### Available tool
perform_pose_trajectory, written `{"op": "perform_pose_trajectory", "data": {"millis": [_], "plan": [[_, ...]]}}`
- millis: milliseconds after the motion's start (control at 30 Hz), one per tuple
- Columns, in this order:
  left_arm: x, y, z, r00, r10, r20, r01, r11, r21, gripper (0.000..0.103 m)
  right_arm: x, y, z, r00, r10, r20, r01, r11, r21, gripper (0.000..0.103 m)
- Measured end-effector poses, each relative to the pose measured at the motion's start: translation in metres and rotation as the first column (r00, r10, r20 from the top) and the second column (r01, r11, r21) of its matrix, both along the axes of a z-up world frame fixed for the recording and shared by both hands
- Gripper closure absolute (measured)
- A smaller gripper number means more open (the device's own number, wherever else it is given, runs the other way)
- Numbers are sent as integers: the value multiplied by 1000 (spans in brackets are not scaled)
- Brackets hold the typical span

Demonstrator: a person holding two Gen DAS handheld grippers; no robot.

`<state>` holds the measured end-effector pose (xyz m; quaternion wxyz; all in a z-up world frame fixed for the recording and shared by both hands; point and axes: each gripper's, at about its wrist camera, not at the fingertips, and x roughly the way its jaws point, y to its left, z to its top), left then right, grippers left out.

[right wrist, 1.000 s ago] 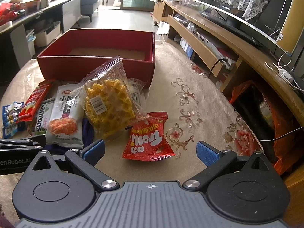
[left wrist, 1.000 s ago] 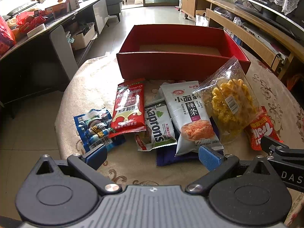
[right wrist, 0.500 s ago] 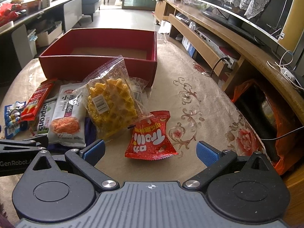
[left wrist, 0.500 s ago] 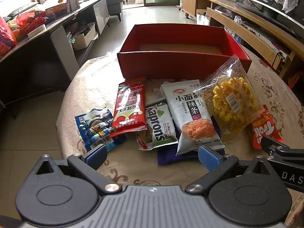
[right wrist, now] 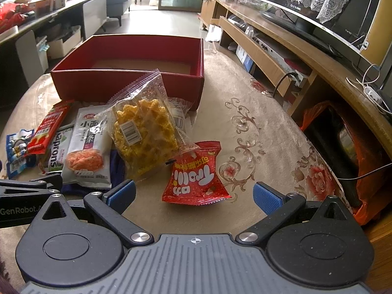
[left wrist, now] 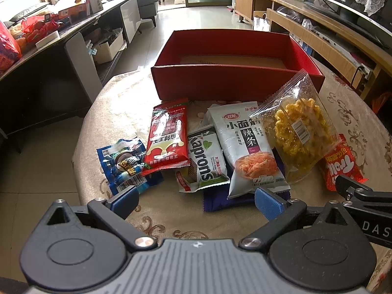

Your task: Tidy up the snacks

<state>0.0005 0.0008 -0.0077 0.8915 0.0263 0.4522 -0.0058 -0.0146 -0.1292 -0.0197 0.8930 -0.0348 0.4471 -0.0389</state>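
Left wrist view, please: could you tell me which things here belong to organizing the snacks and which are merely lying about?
Job:
red box
Kaprons pack
white pack
waffle bag
Trolli bag
blue pack
red pack
purple pack

Lying about:
cardboard box
TV
sofa

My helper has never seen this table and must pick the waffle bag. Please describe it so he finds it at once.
Find the red box on the round table; a row of snack packets lies in front of it. The waffle bag is near the row's right end, leaning over the white packet and the red Trolli packet. It alone is clear plastic, showing yellow waffles.
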Motion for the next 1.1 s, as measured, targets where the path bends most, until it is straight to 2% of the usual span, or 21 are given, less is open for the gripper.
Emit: {"op": "perform_pose_trajectory", "data": {"millis": [733,1100], "plan": [[5,5,-2,999,35,-19,-35,999,-1,7,8,7,-1,1000,29,-11,-29,1000,-10,0],[23,7,4,998,65,-21,-65,998,-6,11,23,14,3,999,50,23,-48,998,-45,0]]}}
